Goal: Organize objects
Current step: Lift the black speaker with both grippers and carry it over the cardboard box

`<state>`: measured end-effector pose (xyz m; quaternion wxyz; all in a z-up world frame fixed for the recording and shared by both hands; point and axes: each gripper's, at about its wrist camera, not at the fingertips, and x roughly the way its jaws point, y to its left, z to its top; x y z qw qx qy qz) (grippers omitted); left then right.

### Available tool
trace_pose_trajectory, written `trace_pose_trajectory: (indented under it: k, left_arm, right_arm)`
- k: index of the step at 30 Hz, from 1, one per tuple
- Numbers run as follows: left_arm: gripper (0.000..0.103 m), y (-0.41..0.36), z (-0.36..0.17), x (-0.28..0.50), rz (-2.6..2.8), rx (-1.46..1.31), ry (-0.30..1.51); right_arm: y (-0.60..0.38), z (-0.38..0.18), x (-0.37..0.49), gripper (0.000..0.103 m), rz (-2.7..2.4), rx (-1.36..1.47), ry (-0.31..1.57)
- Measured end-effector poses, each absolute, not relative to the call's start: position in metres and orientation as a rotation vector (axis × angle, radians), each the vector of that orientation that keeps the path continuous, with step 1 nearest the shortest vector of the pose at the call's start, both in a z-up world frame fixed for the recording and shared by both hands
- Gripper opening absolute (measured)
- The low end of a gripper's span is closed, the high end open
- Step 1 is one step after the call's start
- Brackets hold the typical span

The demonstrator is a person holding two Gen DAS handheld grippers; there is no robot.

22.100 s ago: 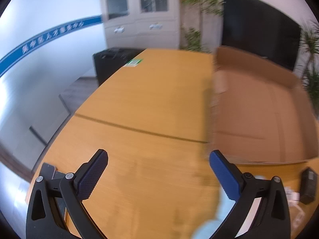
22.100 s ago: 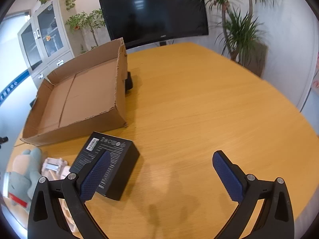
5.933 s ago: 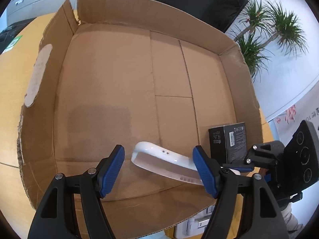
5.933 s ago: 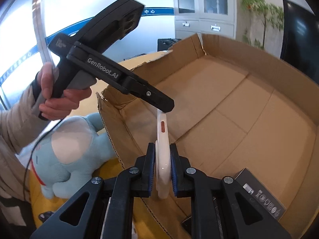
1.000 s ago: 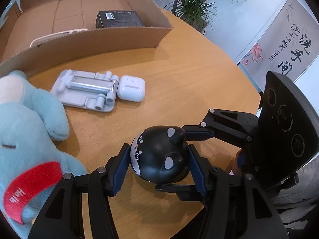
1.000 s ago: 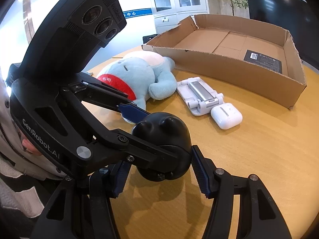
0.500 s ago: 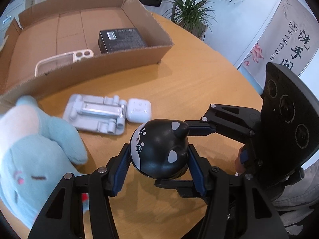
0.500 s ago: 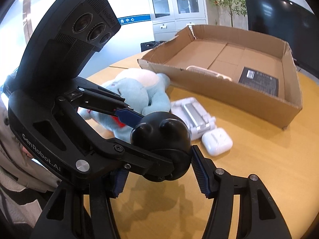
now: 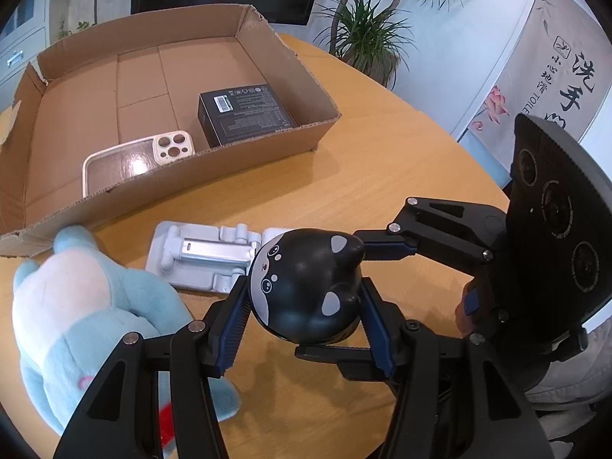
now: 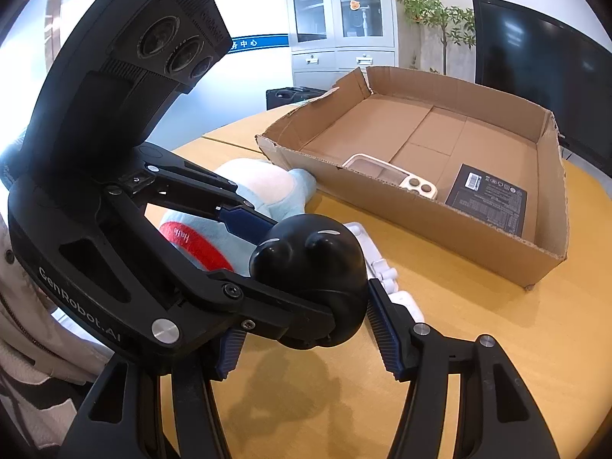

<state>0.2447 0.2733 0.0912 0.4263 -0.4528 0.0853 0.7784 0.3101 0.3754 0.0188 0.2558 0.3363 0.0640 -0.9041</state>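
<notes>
1. The bench (image 9: 382, 160) is a wide, rounded slab of pale wood.
2. A shallow open carton (image 9: 114, 195) lies flat on it, its near wall low and ragged.
3. A pale blue plush (image 9: 76, 306) with a cream belly and a red patch lies just beside the carton's near wall.
4. A grey stand (image 9: 199, 256) lies folded on the bench between the plush and the toy.
5. In the carton, a black box (image 9: 244, 114) lies beside a clear phone case (image 9: 134, 157) with a cream camera ring.
6. The toy (image 9: 306, 287) is a glossy black ball-shaped head with two small ears, grey patches and a grey face with dot eyes. It is held up off the bench, near the stand.
7. The left gripper (image 9: 302, 329) has its jaws closed on the toy's sides.
8. The right gripper (image 10: 306, 336) meets it crosswise; its jaws seem to press the toy too, though one pad is hidden.
</notes>
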Motion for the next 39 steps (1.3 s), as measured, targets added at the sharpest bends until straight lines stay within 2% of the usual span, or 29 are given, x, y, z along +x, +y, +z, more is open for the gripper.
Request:
trace_pose_trajectory:
  k: [17,39]
  left_arm:
    - [0.054,0.27,0.124,0.209,2.024,-1.051,0.214]
    - [0.056,0.251,0.129,0.127,2.099,-1.083,0.17]
  right_arm:
    - [0.371,0.052,0.268,0.057,-2.466,0.847,0.262]
    - [0.349,0.061,0.176,0.057,-2.391,0.85,0.289]
